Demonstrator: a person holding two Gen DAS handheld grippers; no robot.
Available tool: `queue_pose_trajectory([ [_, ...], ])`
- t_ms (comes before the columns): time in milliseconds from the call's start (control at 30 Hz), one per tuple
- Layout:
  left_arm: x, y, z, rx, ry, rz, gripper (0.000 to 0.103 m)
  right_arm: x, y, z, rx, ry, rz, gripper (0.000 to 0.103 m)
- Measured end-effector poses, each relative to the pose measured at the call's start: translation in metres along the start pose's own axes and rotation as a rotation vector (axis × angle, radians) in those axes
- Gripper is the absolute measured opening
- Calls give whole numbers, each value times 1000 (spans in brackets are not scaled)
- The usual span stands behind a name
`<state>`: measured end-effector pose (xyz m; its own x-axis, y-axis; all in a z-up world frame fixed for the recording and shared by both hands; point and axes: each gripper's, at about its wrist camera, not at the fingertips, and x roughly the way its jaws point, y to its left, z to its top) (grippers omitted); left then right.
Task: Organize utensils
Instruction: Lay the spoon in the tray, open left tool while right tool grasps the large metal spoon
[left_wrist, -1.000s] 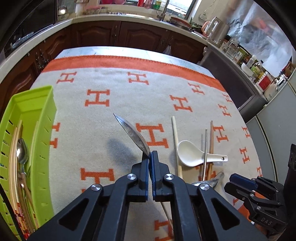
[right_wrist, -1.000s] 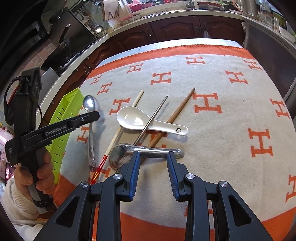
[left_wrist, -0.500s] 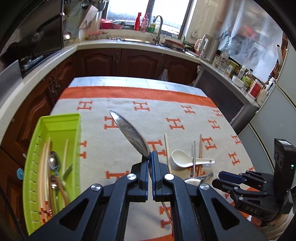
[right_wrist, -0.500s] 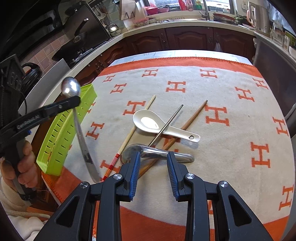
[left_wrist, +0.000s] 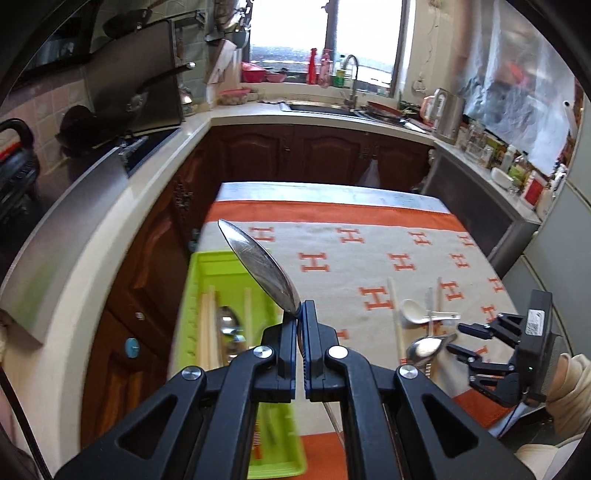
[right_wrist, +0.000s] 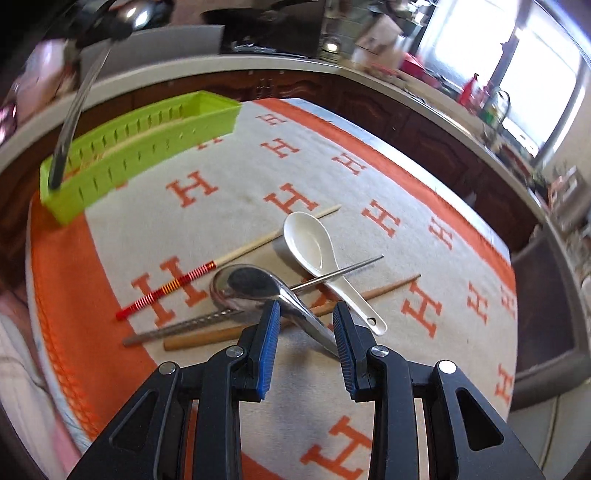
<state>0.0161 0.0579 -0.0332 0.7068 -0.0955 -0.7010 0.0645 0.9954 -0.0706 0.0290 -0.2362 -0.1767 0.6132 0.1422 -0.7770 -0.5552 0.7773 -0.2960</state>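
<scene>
My left gripper (left_wrist: 301, 314) is shut on a long steel spoon (left_wrist: 258, 266), whose bowl sticks up past the fingers. It hangs above the green tray (left_wrist: 218, 266), which holds chopsticks and spoons. The right wrist view shows that spoon's handle (right_wrist: 74, 110) dangling over the tray's (right_wrist: 147, 144) near end. My right gripper (right_wrist: 306, 321) is open, low over the cloth, and the handle of a big steel ladle spoon (right_wrist: 251, 288) shows between its fingers. Beside it lie a white ceramic spoon (right_wrist: 314, 243), a thin metal chopstick (right_wrist: 332, 275), a wooden chopstick (right_wrist: 258, 328) and a pale chopstick with red bands (right_wrist: 240, 254).
The table wears a grey cloth with orange H marks (right_wrist: 369, 177). The tray sits at its left edge, next to dark wood cabinets (left_wrist: 147, 258). Kitchen counters (left_wrist: 258, 110) run around the table, with a sink and bottles under the window. A person's sleeve (left_wrist: 569, 384) shows at the right.
The left gripper rose and carried the steel spoon leftward, from above the cloth to above the green tray. The right gripper rolled and edged over the ladle spoon's handle, jaws unchanged.
</scene>
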Motion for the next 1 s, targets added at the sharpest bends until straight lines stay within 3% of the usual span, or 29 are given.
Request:
queue_pose_trajectory([
  [167,6,31,1,26,52,93,0,11,12,0,-105,4,-9,30],
  [367,48,28,-6,155,181,137,0,27,19,1,-162,17,-15,30],
  [433,71,26,-12,204,234,156,0,30,16,4,-148,22,-10,25],
  [467,78,25,-14,216,251,157,0,31,15,5,-138,20,-15,17],
  [633,119,24,-21,224,315,143,1,31,-4,10,-39,30,14,2],
  [867,143,13,-24,194,346,85,2,19,-35,9,189,11,61,1],
  [967,150,17,-27,153,380,74,10,11,-51,10,318,4,107,1],
  [1000,150,19,-27,137,378,68,20,8,-56,10,362,5,124,1],
])
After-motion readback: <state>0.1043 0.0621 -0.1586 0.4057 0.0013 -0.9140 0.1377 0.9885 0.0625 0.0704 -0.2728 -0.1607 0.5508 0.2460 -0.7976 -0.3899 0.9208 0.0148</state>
